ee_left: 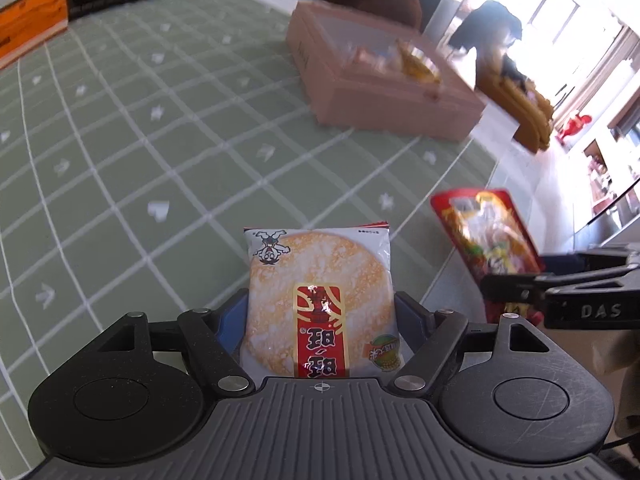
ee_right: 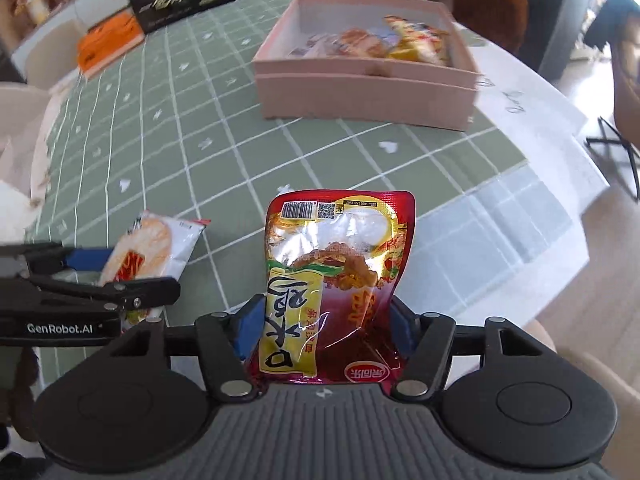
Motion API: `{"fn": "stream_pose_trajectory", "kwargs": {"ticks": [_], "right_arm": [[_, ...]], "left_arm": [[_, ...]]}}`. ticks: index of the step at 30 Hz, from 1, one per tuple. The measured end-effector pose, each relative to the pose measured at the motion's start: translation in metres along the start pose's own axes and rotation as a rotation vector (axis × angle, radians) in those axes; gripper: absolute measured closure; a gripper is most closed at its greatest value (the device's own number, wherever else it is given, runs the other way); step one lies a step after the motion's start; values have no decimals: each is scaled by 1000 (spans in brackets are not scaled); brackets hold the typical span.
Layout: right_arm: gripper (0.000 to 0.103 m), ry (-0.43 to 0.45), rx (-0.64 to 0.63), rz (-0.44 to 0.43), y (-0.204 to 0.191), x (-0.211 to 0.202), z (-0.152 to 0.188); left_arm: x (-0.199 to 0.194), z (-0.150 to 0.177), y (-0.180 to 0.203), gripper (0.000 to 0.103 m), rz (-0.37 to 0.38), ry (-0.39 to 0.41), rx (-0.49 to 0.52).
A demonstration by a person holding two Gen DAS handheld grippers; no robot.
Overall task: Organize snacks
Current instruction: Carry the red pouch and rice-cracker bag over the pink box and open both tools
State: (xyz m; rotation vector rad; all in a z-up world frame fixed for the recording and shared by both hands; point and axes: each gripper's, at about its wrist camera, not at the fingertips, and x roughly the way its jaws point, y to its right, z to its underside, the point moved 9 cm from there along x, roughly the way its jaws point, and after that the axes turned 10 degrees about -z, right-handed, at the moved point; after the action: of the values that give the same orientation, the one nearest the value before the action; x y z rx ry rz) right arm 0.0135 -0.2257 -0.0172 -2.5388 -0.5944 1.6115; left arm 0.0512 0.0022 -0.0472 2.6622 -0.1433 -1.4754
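Midway: some snacks [ee_right: 384, 42] already in pink box [ee_right: 360, 96] across desk [ee_right: 168, 128], left fingers [ee_left: 240, 316] pinching rice cracker [ee_left: 320, 300], right fingers [ee_right: 252, 324] pinching red pouch [ee_right: 336, 288], both unboxed.

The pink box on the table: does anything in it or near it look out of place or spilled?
Nothing stands out. The pink box sits flat on the green tablecloth with snack packs piled inside, none spilled beside it. Blur hides finer detail.
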Motion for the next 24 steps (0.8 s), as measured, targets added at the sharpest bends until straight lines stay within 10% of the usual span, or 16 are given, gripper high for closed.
{"fn": "stream_pose_trajectory", "kwargs": {"ticks": [9, 12, 18, 24], "right_arm": [[39, 95, 84, 33, 23, -27, -20], [39, 119, 88, 30, 24, -30, -28], [39, 144, 75, 47, 28, -33, -36], [39, 188, 119, 13, 43, -44, -62]], "left_arm": [[-45, -180, 50, 21, 98, 363, 32], [6, -224, 63, 22, 110, 259, 25], [35, -243, 61, 25, 189, 283, -46], [11, -190, 1, 25, 116, 284, -97]]}}
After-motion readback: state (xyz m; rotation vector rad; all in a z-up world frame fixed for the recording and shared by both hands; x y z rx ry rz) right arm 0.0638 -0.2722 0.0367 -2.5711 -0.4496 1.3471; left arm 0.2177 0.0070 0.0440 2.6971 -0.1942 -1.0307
